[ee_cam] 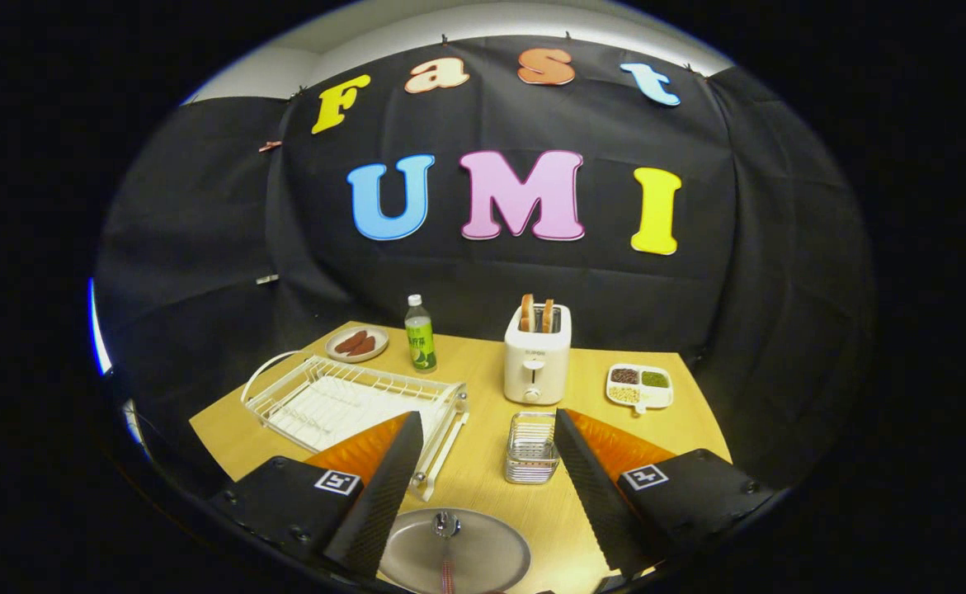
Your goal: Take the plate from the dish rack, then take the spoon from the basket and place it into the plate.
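**Spoon on the plate, fingers apart**

From your left: the white wire dish rack [351,400] stood bare. Your gripper [487,429] was spread wide, holding nothing. Between its fingers lay the round grey plate [483,561] carrying the metal spoon [446,536]; beyond sat the small wire basket [531,450].

A staged kitchen set inside a recording booth: black cloth [202,247] hangs as the back wall behind a small wooden table [483,462] holding a toaster [537,363] with bread, a white dish rack [342,400], a drink bottle [420,334] and small plates of food.
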{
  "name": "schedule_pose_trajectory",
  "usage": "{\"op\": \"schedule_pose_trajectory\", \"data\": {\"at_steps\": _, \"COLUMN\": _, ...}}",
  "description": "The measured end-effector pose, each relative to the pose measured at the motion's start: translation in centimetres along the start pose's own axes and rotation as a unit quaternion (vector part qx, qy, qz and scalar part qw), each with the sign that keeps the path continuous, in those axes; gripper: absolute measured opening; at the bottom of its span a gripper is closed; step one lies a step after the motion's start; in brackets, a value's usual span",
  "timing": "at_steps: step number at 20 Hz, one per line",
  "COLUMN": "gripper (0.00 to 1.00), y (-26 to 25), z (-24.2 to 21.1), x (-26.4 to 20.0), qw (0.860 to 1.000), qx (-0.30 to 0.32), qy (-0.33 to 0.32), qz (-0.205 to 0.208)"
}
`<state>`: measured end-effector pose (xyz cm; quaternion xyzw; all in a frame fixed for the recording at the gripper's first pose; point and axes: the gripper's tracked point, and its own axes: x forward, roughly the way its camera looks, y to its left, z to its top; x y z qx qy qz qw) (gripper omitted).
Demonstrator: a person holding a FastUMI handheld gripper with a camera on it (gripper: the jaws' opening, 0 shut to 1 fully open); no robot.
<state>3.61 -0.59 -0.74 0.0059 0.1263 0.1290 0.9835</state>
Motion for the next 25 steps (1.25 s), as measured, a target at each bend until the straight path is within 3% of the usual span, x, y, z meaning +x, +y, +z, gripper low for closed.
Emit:
{"op": "schedule_pose_trajectory", "data": {"at_steps": 9, "gripper": 0.98, "y": 0.5, "z": 5.9, "x": -7.2, "qw": 0.989, "qx": 0.019, "qy": -0.084, "qz": -0.116}}
{"op": "schedule_pose_trajectory", "data": {"at_steps": 16, "gripper": 0.98, "y": 0.1, "z": 3.9, "x": -11.9, "qw": 0.977, "qx": 0.028, "qy": -0.104, "qz": -0.184}}
{"op": "schedule_pose_trajectory", "data": {"at_steps": 19, "gripper": 0.98, "y": 1.0, "z": 1.7, "x": -12.1, "qw": 0.979, "qx": 0.027, "qy": -0.094, "qz": -0.18}}
{"op": "schedule_pose_trajectory", "data": {"at_steps": 25, "gripper": 0.98, "y": 3.5, "z": -0.2, "x": -9.8, "qw": 0.988, "qx": 0.033, "qy": -0.077, "qz": -0.132}}
